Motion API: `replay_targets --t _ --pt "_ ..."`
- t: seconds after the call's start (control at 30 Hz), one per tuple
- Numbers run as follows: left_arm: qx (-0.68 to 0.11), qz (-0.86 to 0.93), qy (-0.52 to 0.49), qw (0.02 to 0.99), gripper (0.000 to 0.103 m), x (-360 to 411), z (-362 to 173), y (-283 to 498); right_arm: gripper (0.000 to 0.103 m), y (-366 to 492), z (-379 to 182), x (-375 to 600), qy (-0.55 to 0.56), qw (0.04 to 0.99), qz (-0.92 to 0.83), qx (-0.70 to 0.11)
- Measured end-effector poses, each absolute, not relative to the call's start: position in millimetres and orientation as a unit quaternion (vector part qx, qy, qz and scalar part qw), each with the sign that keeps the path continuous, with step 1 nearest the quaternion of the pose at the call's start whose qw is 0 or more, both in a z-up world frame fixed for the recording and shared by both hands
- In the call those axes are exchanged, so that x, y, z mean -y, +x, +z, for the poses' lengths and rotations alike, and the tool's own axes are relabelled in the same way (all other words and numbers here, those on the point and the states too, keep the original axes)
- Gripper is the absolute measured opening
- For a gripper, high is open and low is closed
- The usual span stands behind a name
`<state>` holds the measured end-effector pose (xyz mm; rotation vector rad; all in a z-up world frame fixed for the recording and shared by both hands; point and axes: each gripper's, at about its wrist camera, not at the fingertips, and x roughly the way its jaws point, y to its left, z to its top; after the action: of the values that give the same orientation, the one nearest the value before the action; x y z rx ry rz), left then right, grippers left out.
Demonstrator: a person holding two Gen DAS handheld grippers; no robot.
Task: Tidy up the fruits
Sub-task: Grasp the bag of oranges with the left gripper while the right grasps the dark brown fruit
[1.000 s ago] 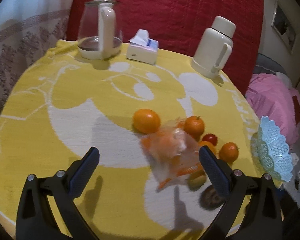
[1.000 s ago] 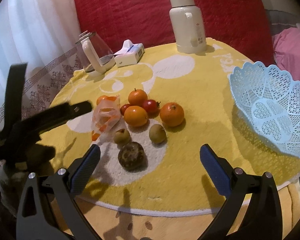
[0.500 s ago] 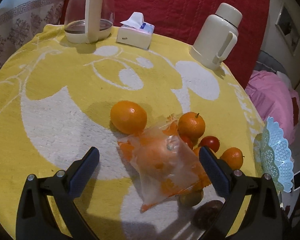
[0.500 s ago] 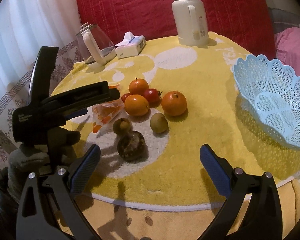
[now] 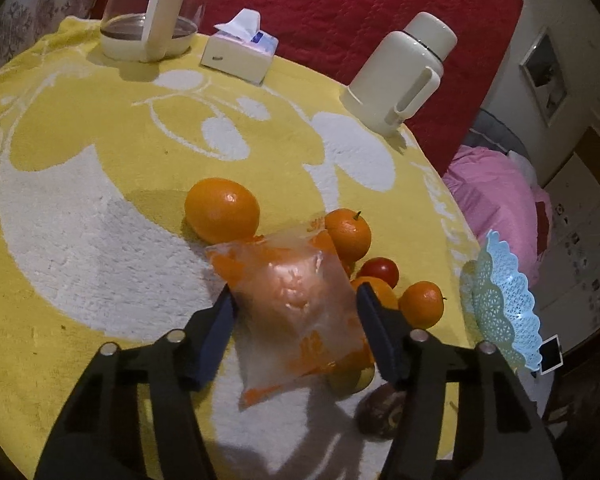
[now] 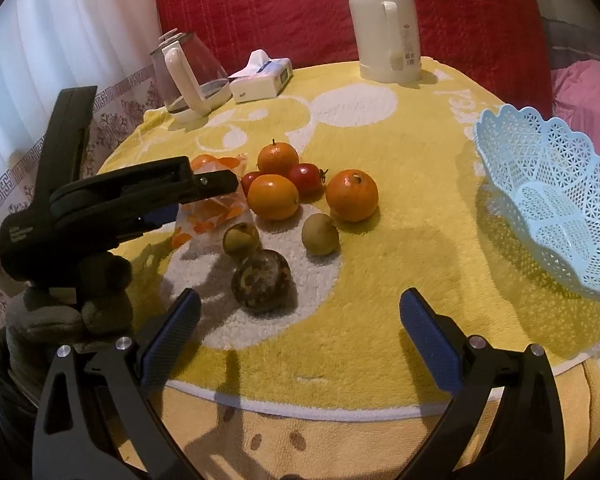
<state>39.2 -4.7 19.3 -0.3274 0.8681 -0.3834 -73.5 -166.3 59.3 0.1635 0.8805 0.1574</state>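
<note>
Left wrist view: the left claw (image 5: 296, 304) has just been closing around a clear, orange-printed plastic bag (image 5: 296, 300) at the centre of the yellow tabletop (image 5: 80, 152), its blue pads meeting the bag's two sides, so the pick-up step appears to be in hand. The right claw (image 6: 300, 340) hangs spread and empty over the near edge. Loose fruit crowds the bag: a large orange (image 5: 222, 210) at 11 o'clock, a tangerine (image 5: 348, 234) at 1 o'clock, a red tomato (image 5: 380, 272) and a second tangerine (image 5: 422, 304) at 3 o'clock, a green fruit (image 5: 350, 380) and a dark brown one (image 5: 380, 416) at 5 o'clock. The next move likely calls for a straight lift, then a carry to the pale blue basket (image 5: 504, 308) at 3 o'clock, clear of the fruit touching the bag. A kettle (image 5: 152, 12), tissue box (image 5: 240, 52) and cream flask (image 5: 400, 76) stand well apart along the far edge.
</note>
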Motion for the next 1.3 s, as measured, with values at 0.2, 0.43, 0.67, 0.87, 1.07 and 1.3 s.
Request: replay_targets --t 0.2,0.43,0.67,0.87,1.07,1.3 --pt "-0.385 -0.171 -0.132 0.897 0.046 3 32 25 0.101 -73 60 163 0.073 0.897 0.075 -0.428" --pt "-0.37 -0.161 -0.12 0.907 0.043 -6 38 16 0.083 -61 57 154 0.07 0.889 0.091 -0.444" --pt "-0.356 -0.145 -0.103 0.918 0.041 -13 41 6 0.055 -47 48 138 0.065 0.875 0.115 -0.466" --pt "-0.373 -0.139 -0.109 0.911 0.071 -16 32 11 0.042 -40 38 134 0.058 0.869 0.111 -0.479" --pt "-0.397 -0.125 -0.079 0.906 0.075 -6 20 19 0.042 -41 38 136 0.06 0.871 0.11 -0.475" --pt "-0.4 -0.142 -0.072 0.903 0.049 -1 17 21 0.042 -47 40 136 0.062 0.873 0.112 -0.47"
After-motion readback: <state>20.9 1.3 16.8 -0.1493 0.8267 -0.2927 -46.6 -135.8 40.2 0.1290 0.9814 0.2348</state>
